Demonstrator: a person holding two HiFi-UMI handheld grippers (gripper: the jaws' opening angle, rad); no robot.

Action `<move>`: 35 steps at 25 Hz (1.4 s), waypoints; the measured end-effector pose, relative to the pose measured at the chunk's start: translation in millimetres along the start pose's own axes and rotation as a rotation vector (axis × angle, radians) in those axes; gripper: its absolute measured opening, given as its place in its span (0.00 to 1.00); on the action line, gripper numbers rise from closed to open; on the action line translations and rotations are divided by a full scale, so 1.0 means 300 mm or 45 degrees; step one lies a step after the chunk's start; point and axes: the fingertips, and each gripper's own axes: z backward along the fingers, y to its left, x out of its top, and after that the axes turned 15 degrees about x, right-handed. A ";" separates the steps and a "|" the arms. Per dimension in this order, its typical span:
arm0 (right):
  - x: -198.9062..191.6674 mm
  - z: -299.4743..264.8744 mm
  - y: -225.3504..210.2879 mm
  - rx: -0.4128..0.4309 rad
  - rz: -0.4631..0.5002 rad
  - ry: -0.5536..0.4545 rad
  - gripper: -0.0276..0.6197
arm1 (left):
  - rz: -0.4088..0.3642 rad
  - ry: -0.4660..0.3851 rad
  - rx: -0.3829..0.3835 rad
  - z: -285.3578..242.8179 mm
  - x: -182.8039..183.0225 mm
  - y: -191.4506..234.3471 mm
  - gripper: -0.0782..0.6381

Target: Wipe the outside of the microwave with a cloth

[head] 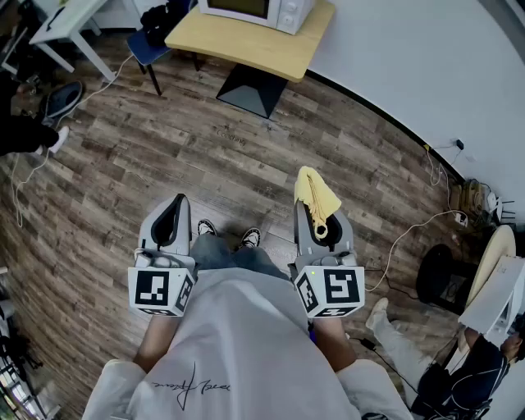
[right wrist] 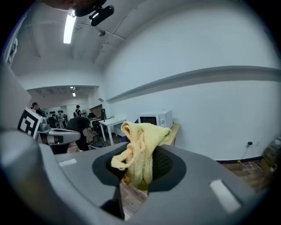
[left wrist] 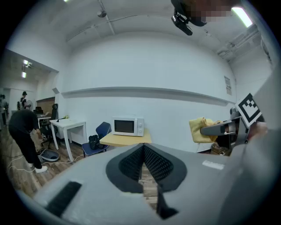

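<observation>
item 1, far left: a white table (head: pixel 61 23) and a blue chair (head: pixel 148 47) stand on the plank floor (head: pixel 205 139), well apart from you.

item 2, your left gripper (head: pixel 175 205): you hold it in front of your body, above the floor. its jaws meet at the tips with nothing caught between them.

item 3, top centre: the microwave (head: pixel 264 10) is white with its door closed. it stands on a light wooden table (head: pixel 246 45) against the wall, well apart from both of your grippers.

item 4, your right gripper (head: pixel 315 205): you hold it beside the left one, jaws clamped on the yellow cloth (head: pixel 317 194). the cloth bunches between the pads and spills over the tips, touching nothing else.

item 5, far right: a white cable (head: pixel 410 230) trails across the floor, and a seated person (head: pixel 459 369) is near the wall.
</observation>
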 end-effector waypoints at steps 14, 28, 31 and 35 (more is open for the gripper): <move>-0.002 -0.010 -0.039 0.048 -0.086 -0.043 0.22 | 0.016 -0.021 0.004 -0.027 0.034 -0.003 0.10; 0.100 -0.264 -0.006 0.203 -0.130 -0.055 0.22 | -0.055 -0.069 -0.027 -0.245 0.116 0.113 0.10; 0.146 -0.384 -0.023 0.168 -0.101 -0.035 0.22 | -0.039 -0.049 -0.055 -0.354 0.145 0.164 0.11; 0.215 -0.548 -0.027 0.133 -0.085 -0.012 0.22 | 0.004 -0.019 -0.071 -0.494 0.182 0.263 0.11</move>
